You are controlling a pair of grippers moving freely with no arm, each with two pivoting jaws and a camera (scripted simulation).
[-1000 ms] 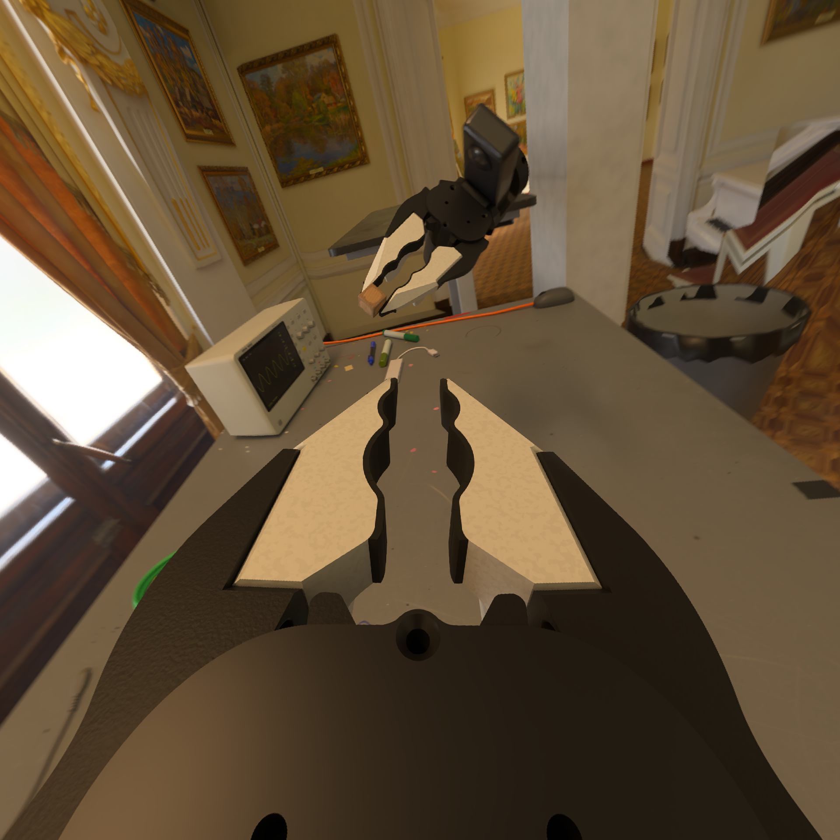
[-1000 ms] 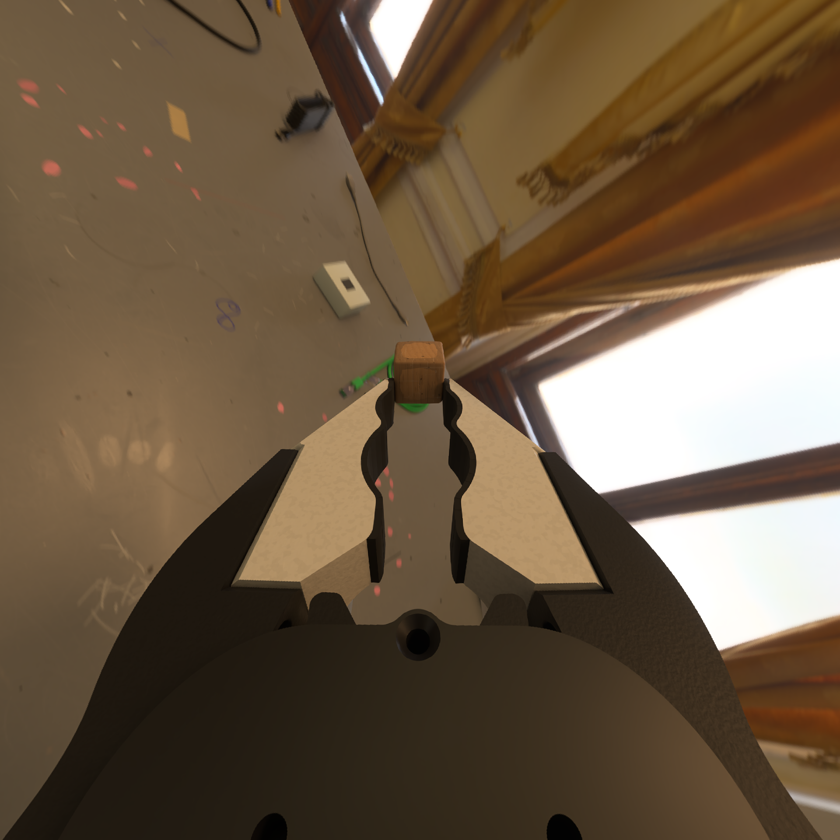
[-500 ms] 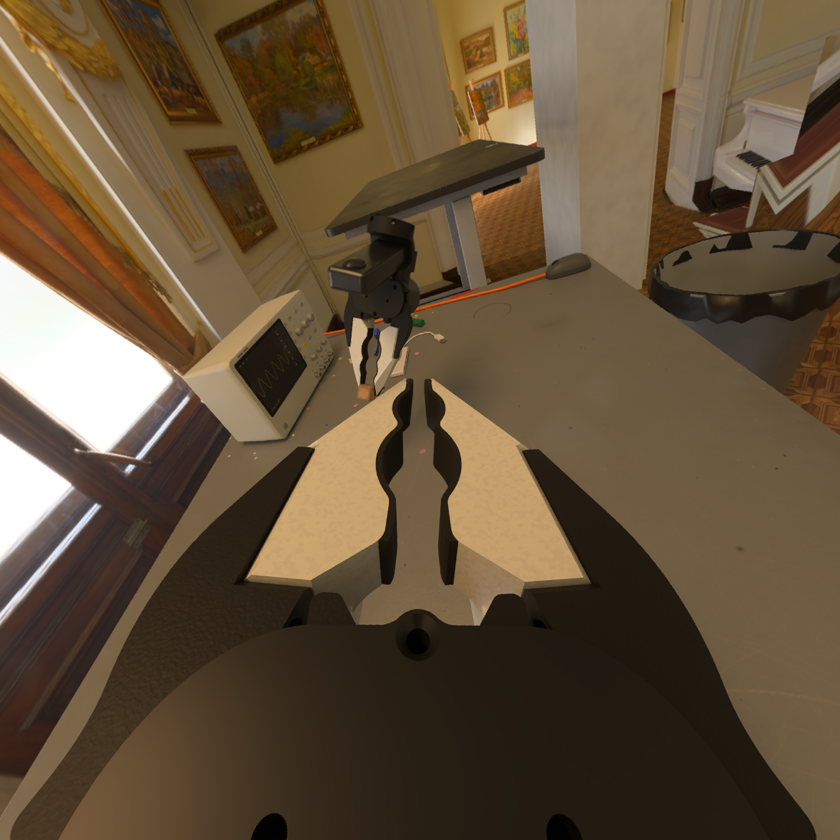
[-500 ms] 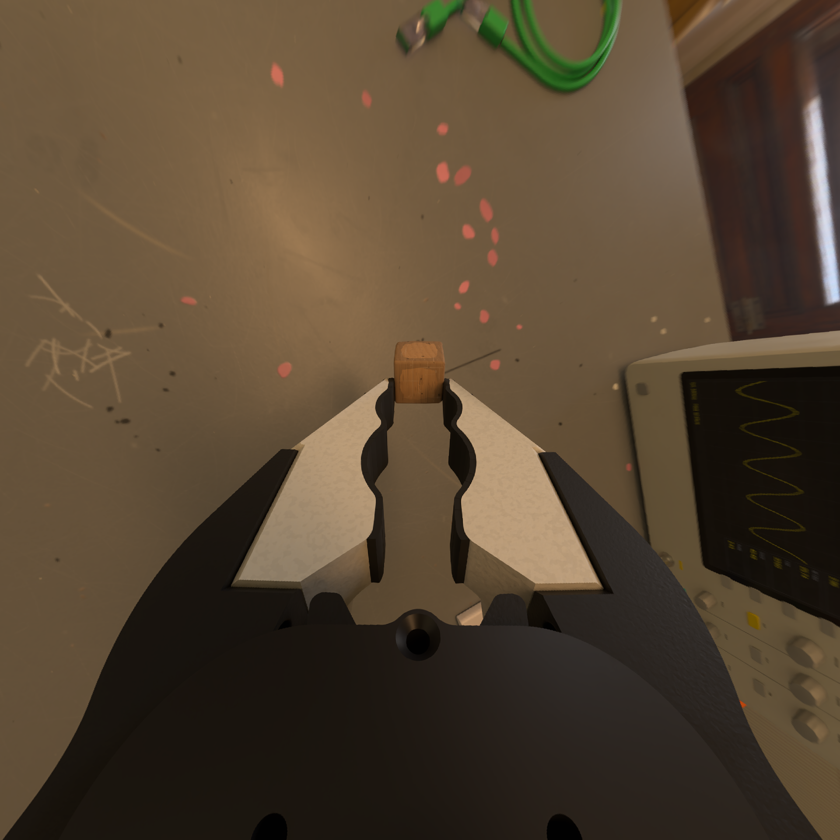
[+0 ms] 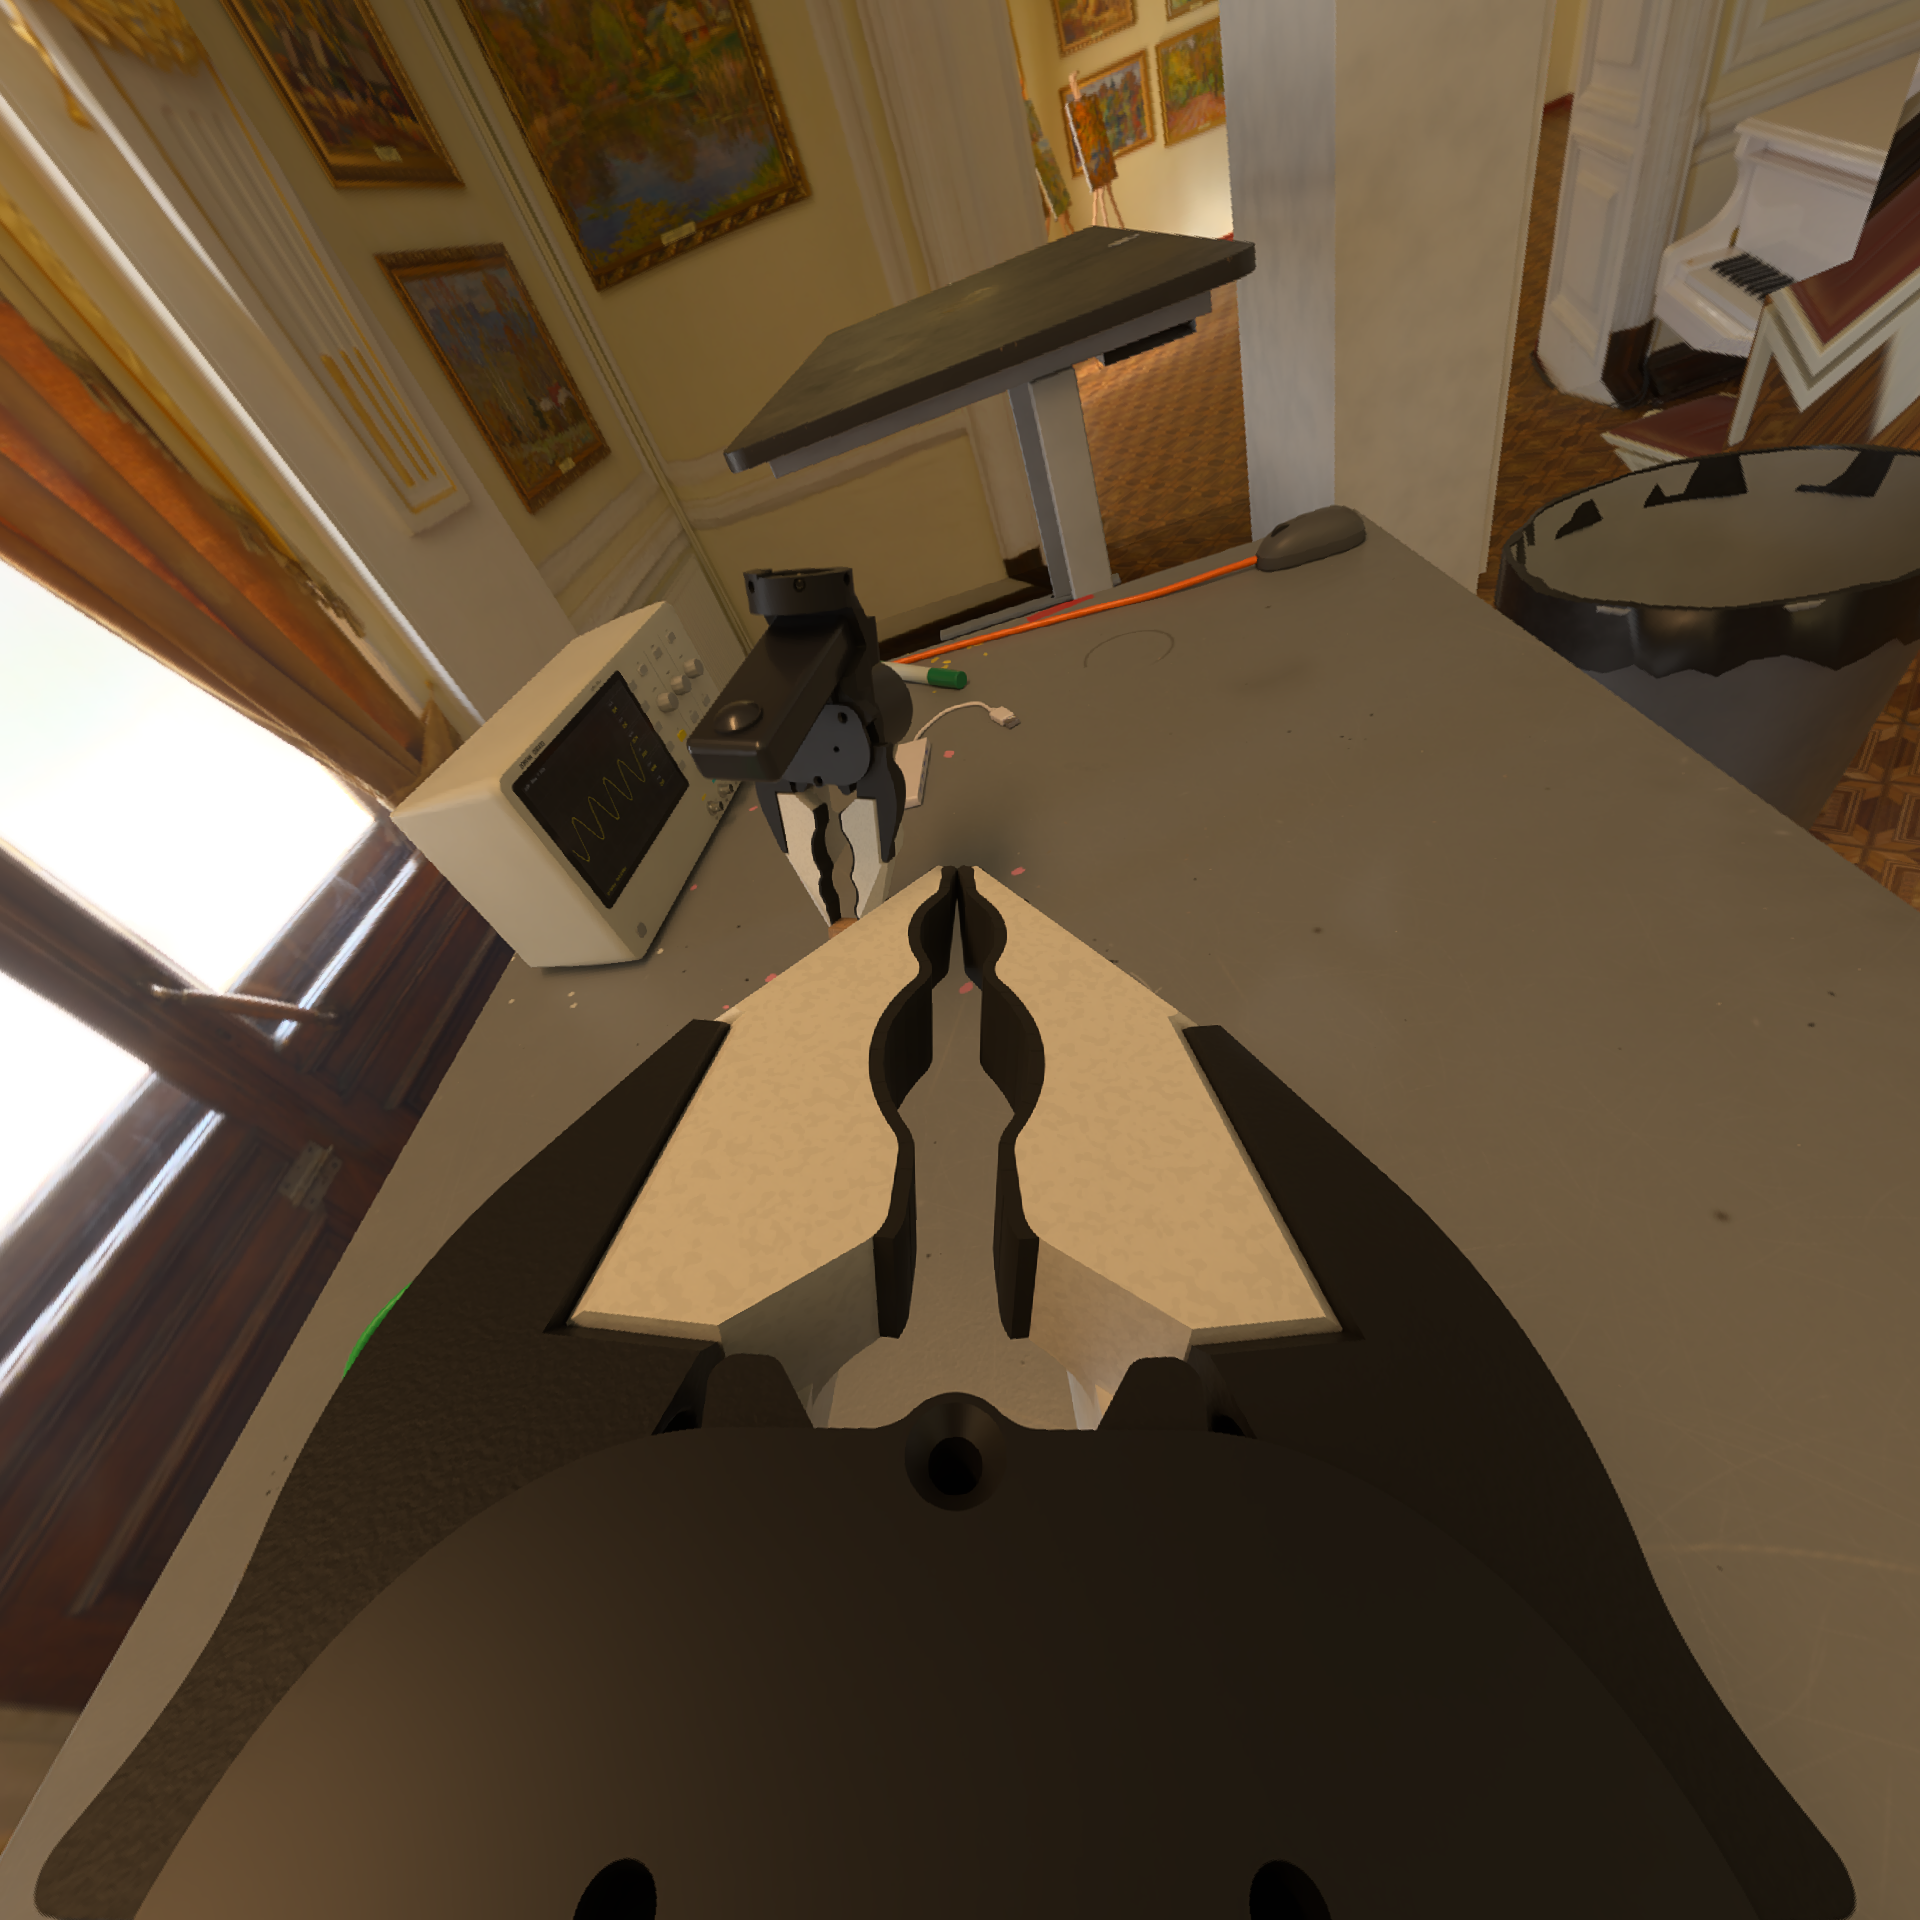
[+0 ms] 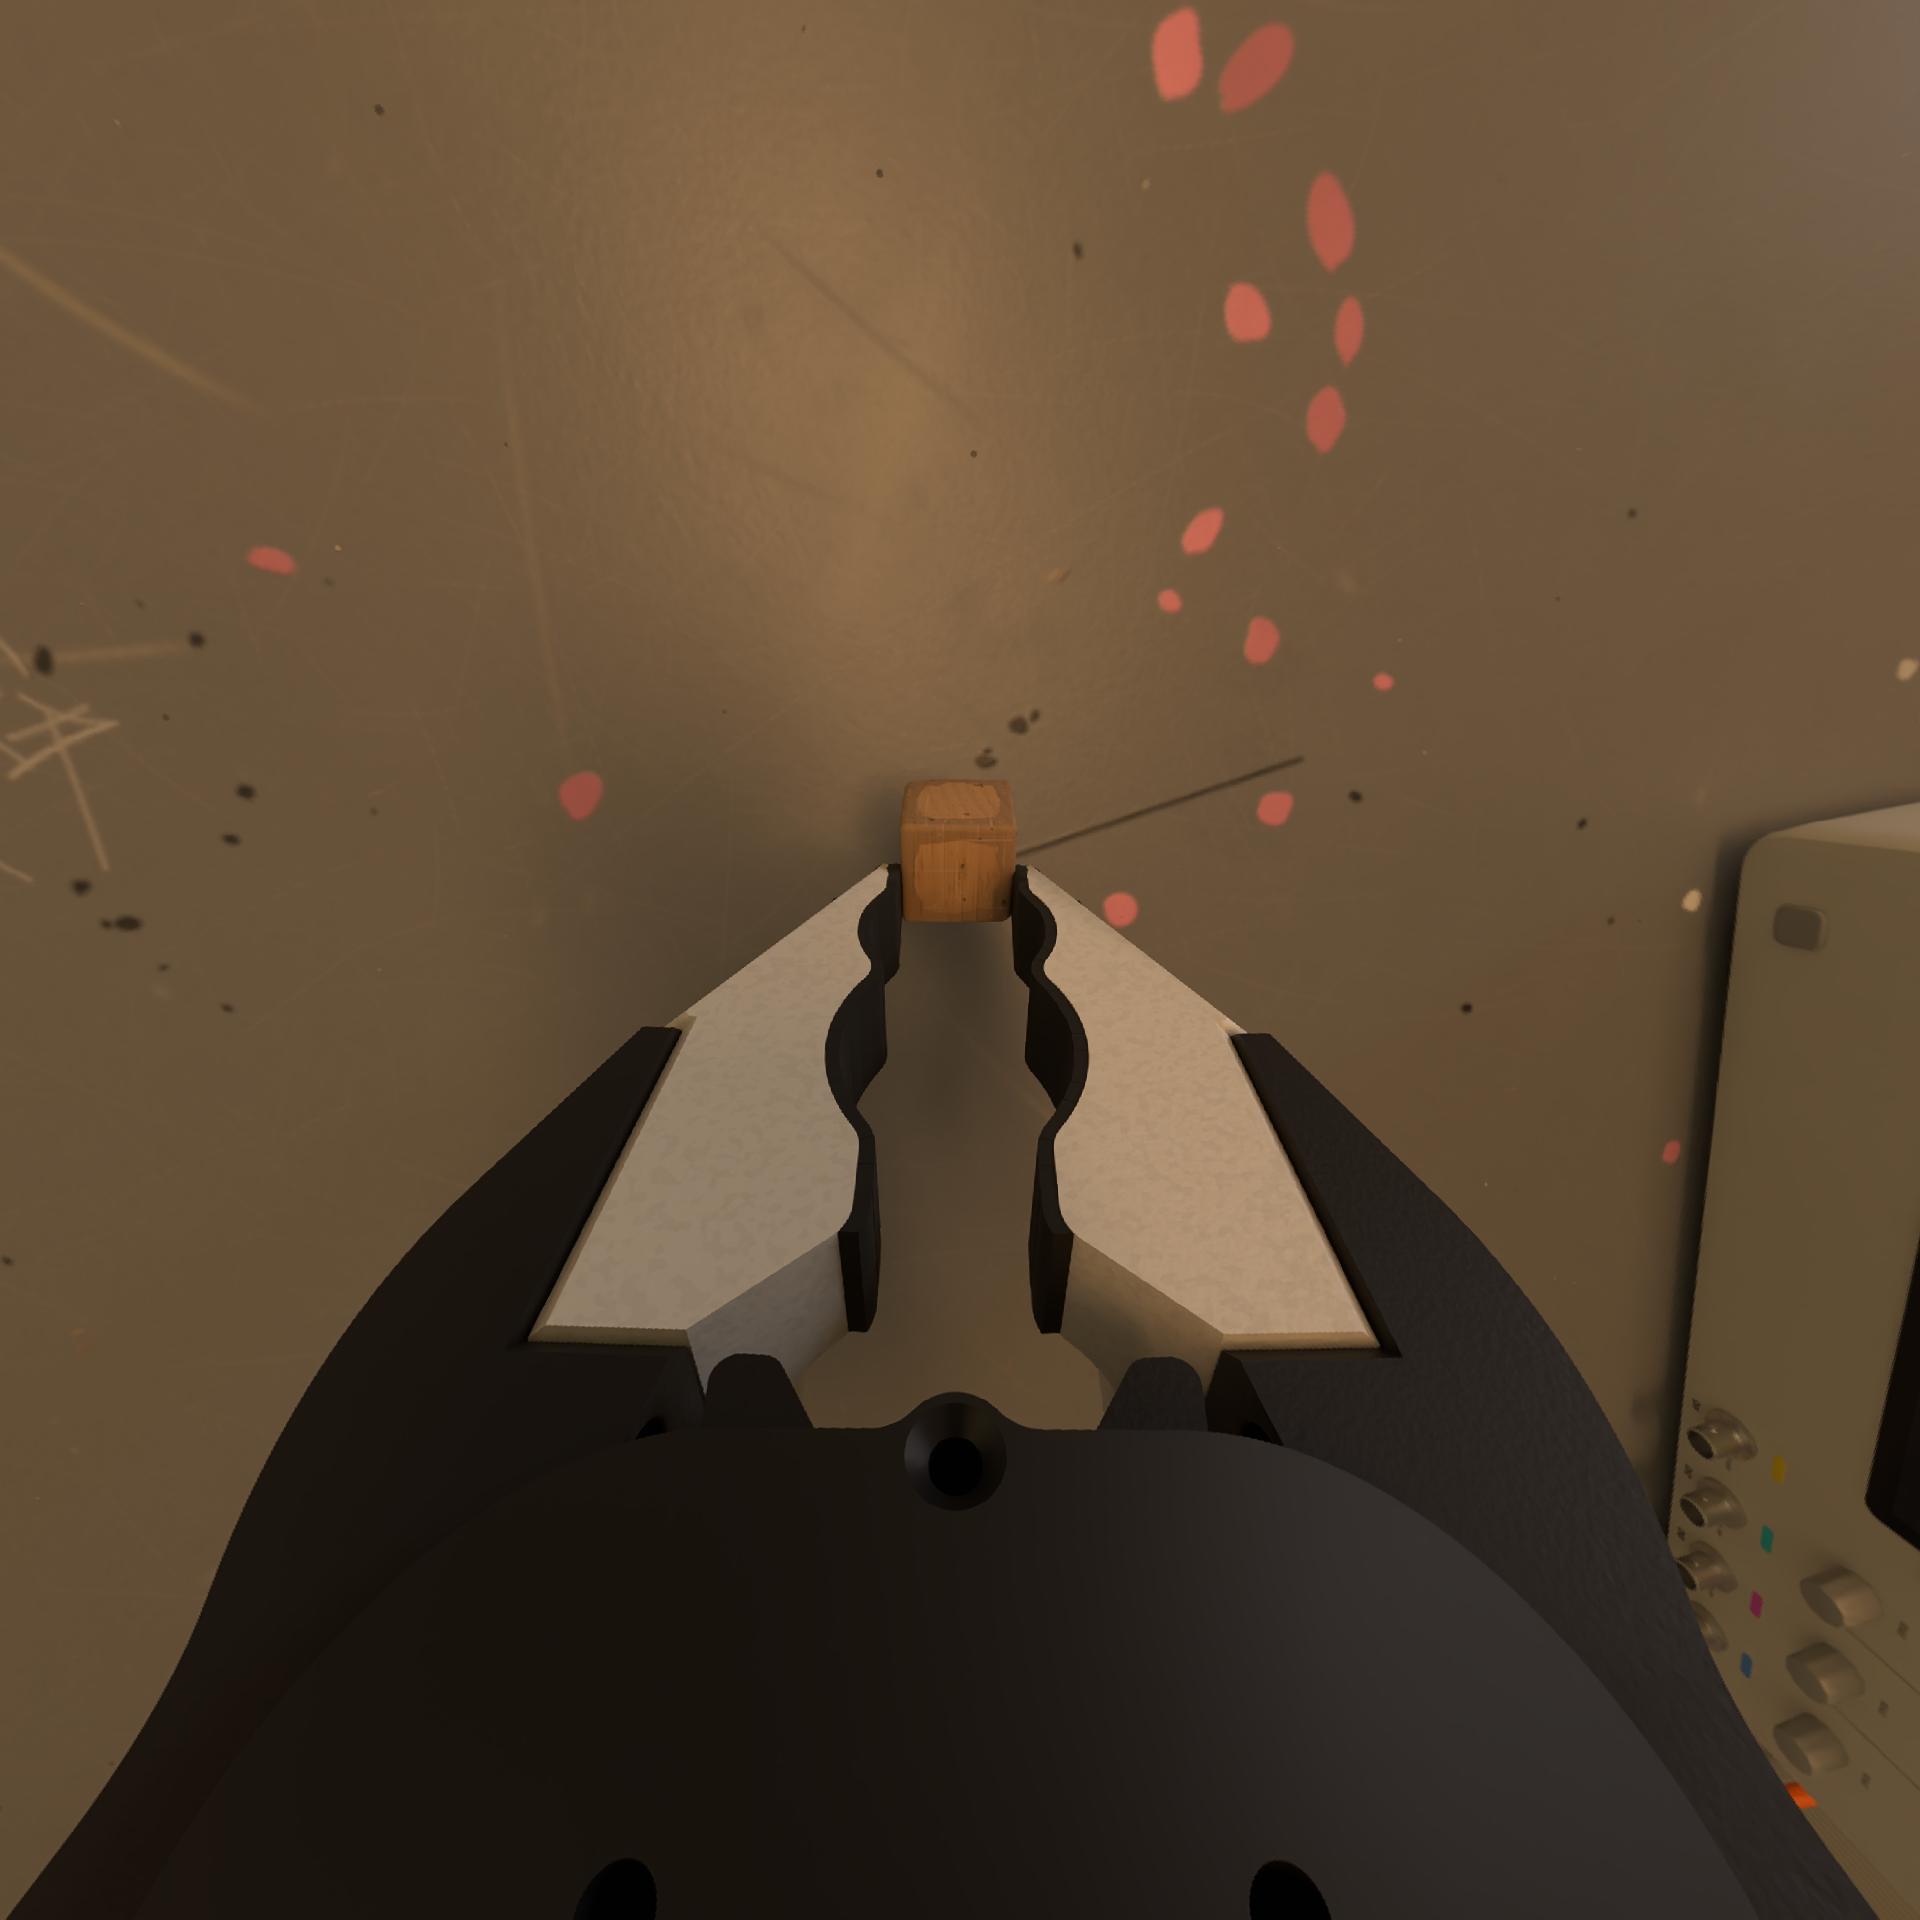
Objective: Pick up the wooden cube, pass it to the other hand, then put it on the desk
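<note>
The small wooden cube (image 6: pixel 957 865) sits between the tips of my right gripper (image 6: pixel 957 883), which is shut on it and points straight down at the grey desk (image 6: pixel 727 416), very close to its surface. In the left wrist view the right gripper (image 5: pixel 844 914) hangs tips-down just beyond my left fingertips, and only a sliver of the cube (image 5: pixel 845 921) shows there. My left gripper (image 5: pixel 958 875) is shut and empty, low over the desk (image 5: pixel 1351 935).
A white oscilloscope (image 5: pixel 582 790) stands on the desk just left of the right gripper and shows at the right edge of the right wrist view (image 6: pixel 1829 1247). A black waste bin (image 5: pixel 1725 613) is at the right, markers and a white cable (image 5: pixel 966 717) lie farther back.
The right gripper has swung to point straight down and has come lower over the desk with the cube. The left gripper has closed from slightly open to shut.
</note>
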